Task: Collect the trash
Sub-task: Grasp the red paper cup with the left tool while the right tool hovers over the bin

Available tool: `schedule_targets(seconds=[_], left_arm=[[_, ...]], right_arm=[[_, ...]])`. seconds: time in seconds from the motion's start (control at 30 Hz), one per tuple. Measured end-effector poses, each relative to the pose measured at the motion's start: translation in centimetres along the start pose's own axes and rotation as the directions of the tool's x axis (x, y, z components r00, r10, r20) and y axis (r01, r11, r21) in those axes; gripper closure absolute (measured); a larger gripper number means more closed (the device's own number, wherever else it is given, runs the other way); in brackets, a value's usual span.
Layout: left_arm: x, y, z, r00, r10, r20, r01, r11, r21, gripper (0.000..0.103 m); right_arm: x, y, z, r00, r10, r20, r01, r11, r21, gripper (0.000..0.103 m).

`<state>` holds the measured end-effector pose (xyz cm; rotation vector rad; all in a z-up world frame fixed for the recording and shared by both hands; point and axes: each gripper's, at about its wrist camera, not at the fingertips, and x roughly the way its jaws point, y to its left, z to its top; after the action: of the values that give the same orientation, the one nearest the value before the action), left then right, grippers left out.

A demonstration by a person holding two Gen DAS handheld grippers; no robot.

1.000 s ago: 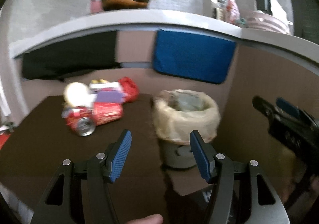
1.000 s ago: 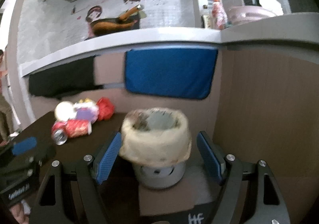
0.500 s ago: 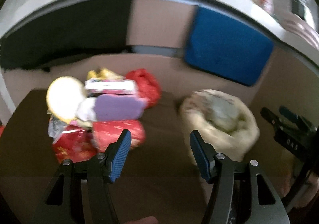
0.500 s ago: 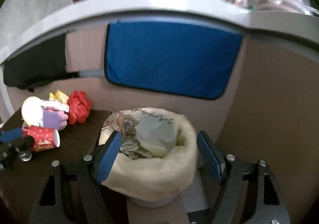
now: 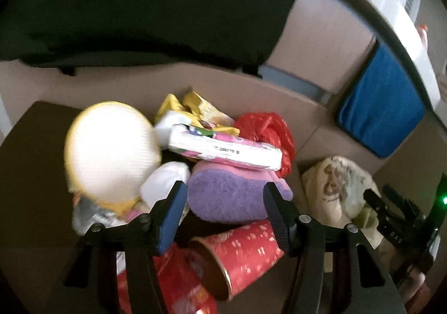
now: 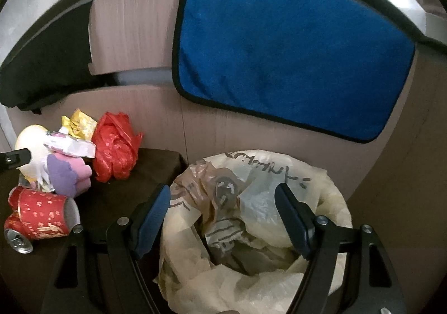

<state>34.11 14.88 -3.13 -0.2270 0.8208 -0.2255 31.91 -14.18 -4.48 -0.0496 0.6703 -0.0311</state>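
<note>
Judging by what lies on the dark counter [image 6: 117, 202], we place the task near its start: the whole heap of trash waits near the counter's far edge, and nothing is in either gripper. The heap holds a red paper cup [image 5: 245, 252] on its side, a purple-and-pink plush piece [image 5: 229, 196], a flat printed box [image 5: 223, 150], a crumpled red bag [image 6: 116, 149], yellow wrappers [image 5: 195, 110], a pale round lid [image 5: 111, 149] and a can [image 6: 18, 242]. The lined bin [image 6: 321, 188], beyond the counter's right edge, already contains crumpled plastic bags.

The left gripper [image 5: 223, 207] hangs over the heap with its fingers [image 5: 171, 216] narrowing around the plush piece, which sits between them; we see no pad pressing on it yet. The right gripper [image 6: 223, 216] hovers above the bin's mouth, fingers spread and bare.

The left wrist view alone shows the box's printed edge and the cup's open mouth at close range. The right wrist view alone shows the bin's contents, the can's end and the heap's place on the counter relative to the bin.
</note>
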Motion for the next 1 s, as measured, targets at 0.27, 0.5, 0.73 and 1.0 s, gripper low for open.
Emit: schedule_targets(seconds=[0.27, 0.5, 0.73, 1.0], left_arm=[[1.3, 0.4, 0.9, 0.996, -0.078, -0.041, 0.076, 0.996, -0.042, 0.049], [-2.0, -0.6, -3.4, 0.988, -0.103, -0.115, 0.099, 0.994, -0.044, 0.049], [-2.8, -1.5, -5.8, 0.996, 0.003, -0.084, -0.006, 0.999, -0.042, 0.050], [-1.1, -3.5, -7.1, 0.989, -0.064, -0.131, 0.060, 0.997, -0.038, 0.052]], right_arm=[[1.7, -1.0, -0.5, 1.000, 0.006, -0.023, -0.006, 1.000, 0.002, 0.029], [2.8, -0.3, -0.4, 0.998, 0.048, -0.028, -0.048, 0.999, 0.010, 0.029], [2.6, 0.0, -1.6, 0.996, 0.076, -0.036, -0.075, 0.997, 0.034, 0.029], [1.0, -0.6, -2.2, 0.999, 0.045, -0.019, -0.044, 0.999, 0.012, 0.030]])
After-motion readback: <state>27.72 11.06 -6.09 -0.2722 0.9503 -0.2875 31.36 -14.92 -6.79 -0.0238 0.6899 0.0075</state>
